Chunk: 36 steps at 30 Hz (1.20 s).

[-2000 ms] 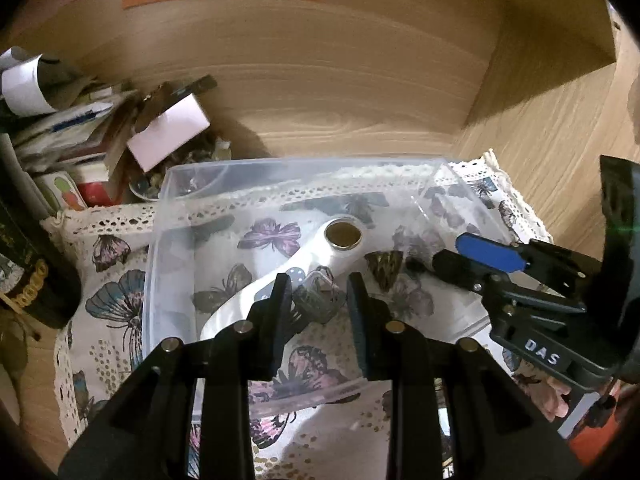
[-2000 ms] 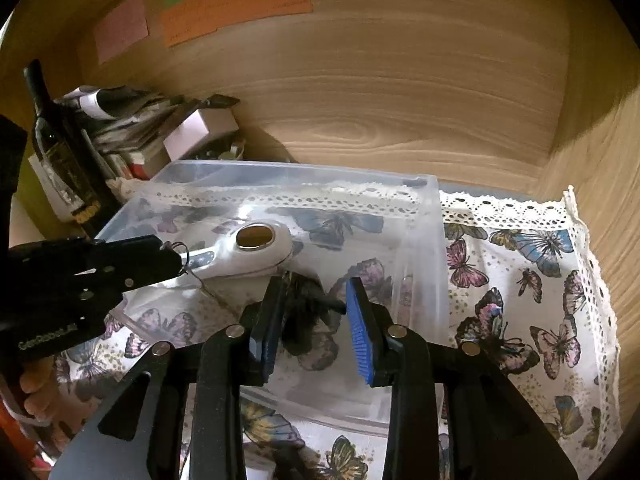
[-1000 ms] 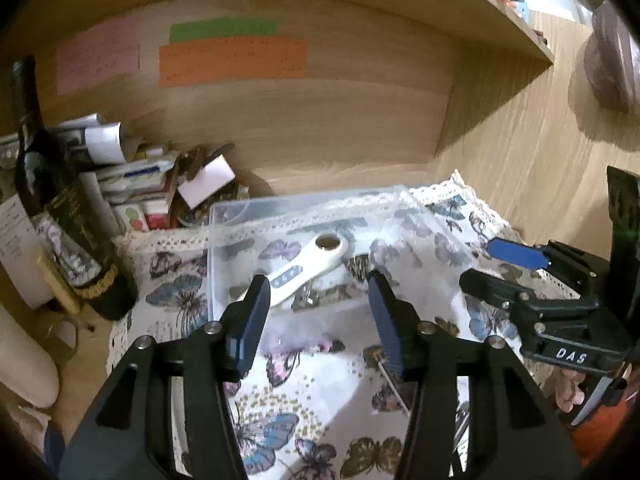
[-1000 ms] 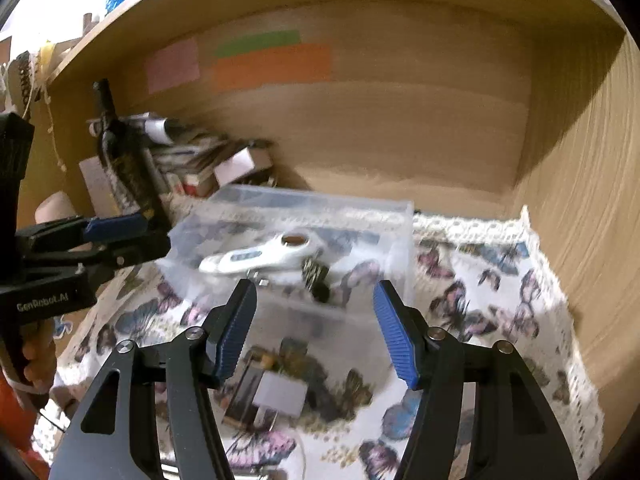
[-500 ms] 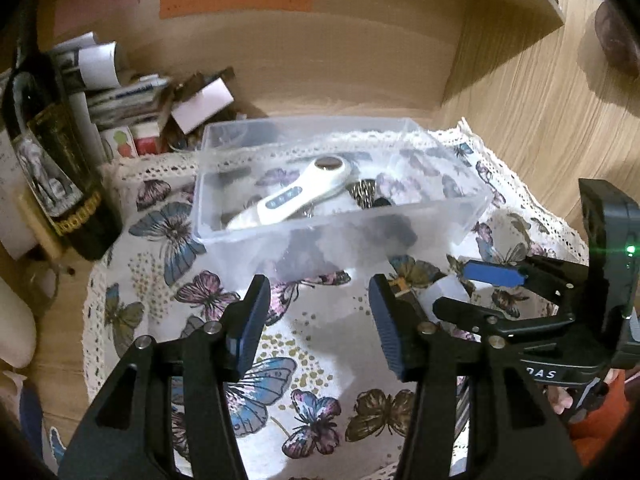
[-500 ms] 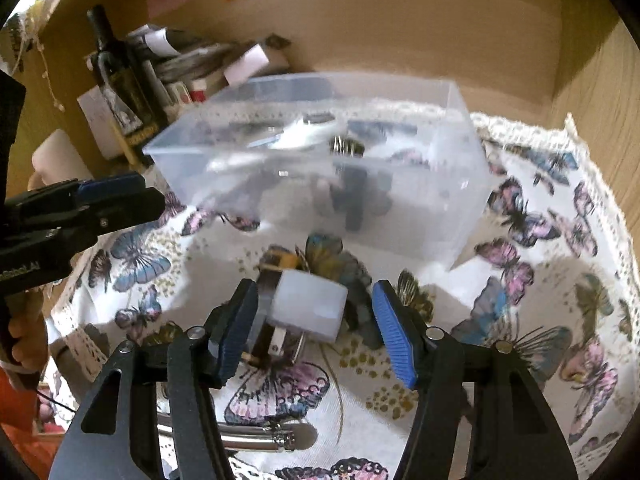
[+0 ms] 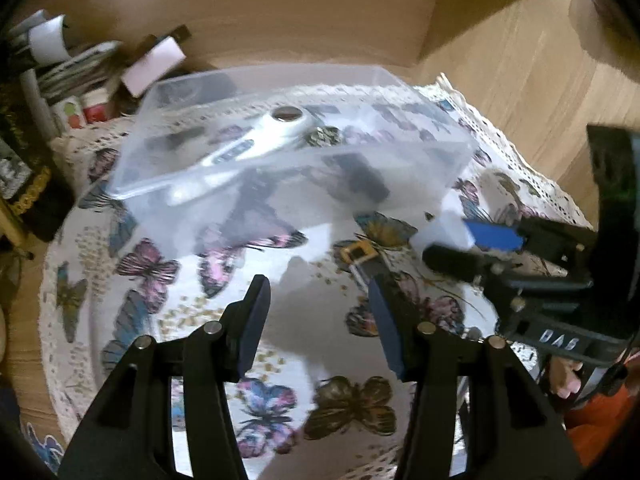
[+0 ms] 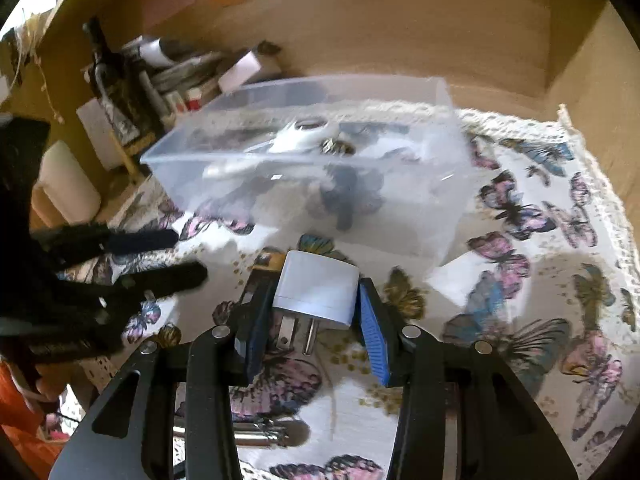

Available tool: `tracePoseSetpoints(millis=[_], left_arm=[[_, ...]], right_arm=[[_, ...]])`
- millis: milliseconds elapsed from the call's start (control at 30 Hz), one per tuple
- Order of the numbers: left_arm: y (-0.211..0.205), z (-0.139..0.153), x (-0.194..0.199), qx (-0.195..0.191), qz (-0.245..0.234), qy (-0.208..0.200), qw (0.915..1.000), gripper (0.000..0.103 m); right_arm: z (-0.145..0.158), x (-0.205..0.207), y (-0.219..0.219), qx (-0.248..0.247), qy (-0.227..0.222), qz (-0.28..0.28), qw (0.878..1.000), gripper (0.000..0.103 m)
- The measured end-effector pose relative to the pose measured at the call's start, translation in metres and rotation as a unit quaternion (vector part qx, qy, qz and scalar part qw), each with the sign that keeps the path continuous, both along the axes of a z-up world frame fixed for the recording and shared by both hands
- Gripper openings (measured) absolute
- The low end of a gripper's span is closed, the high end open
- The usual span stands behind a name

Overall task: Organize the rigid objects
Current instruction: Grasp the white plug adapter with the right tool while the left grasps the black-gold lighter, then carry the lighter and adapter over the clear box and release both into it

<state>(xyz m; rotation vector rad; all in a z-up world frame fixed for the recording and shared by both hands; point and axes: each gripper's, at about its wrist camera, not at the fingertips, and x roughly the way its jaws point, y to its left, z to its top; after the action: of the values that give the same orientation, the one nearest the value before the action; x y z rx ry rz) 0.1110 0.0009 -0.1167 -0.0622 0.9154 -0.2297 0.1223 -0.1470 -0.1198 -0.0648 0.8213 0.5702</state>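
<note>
A clear plastic bin [image 7: 448, 184] [image 8: 440, 208] stands on the butterfly cloth and holds a white handheld device [image 7: 276, 132] [image 8: 296, 138] and dark small items. A white plug adapter [image 8: 318, 290] lies in front of the bin, prongs toward the camera. My right gripper [image 8: 310, 312] has its fingers on both sides of the adapter, touching or nearly touching it. In the left wrist view the adapter [image 7: 442, 232] shows at the right gripper's tips. My left gripper [image 7: 318, 320] is open and empty over the cloth. A small yellow-and-black item [image 7: 360, 254] lies near the adapter.
A wine bottle [image 8: 110, 80], papers and boxes [image 7: 100, 68] crowd the back left corner. A metal tool [image 8: 260, 434] lies on the cloth near the front edge. Wooden walls [image 7: 520, 60] close the back and right. The lace-edged cloth [image 8: 560, 240] extends right of the bin.
Both grippers pulled back out of the bin and came down in front of it. The right gripper's fingers closed in around the white adapter.
</note>
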Motion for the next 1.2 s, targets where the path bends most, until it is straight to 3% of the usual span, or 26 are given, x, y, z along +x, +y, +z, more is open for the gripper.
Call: tracePoseSetpoints(millis=[367, 467, 600, 700, 933, 1200], left_arm=[[-0.039, -0.014, 0.016, 0.006, -0.046, 0.032, 0.9984, 0.050], [-0.044, -0.021, 0.021, 0.019, -0.047, 0.039, 0.9980, 0.039], [-0.054, -0.022, 0.018, 0.071, -0.048, 0.017, 0.9962, 0.024], [-0.054, -0.023, 0.017, 0.081, -0.048, 0.010, 0.9955, 0.023], [-0.040, -0.012, 0.015, 0.061, -0.033, -0.009, 0.9975, 0.023], [-0.025, 0.022, 0.011, 0.033, -0.014, -0.053, 0.9980, 0.023]], right_arm=[[0.016, -0.009, -0.033, 0.010, -0.033, -0.030, 0.999, 0.039], [0.017, -0.009, -0.036, 0.015, -0.037, -0.031, 0.999, 0.039], [0.018, -0.009, -0.037, 0.019, -0.039, -0.029, 0.999, 0.039], [0.018, -0.008, -0.038, 0.021, -0.039, -0.029, 0.999, 0.039], [0.019, -0.007, -0.039, 0.028, -0.040, -0.031, 0.998, 0.039], [0.024, -0.008, -0.032, 0.034, -0.046, -0.025, 0.998, 0.039]])
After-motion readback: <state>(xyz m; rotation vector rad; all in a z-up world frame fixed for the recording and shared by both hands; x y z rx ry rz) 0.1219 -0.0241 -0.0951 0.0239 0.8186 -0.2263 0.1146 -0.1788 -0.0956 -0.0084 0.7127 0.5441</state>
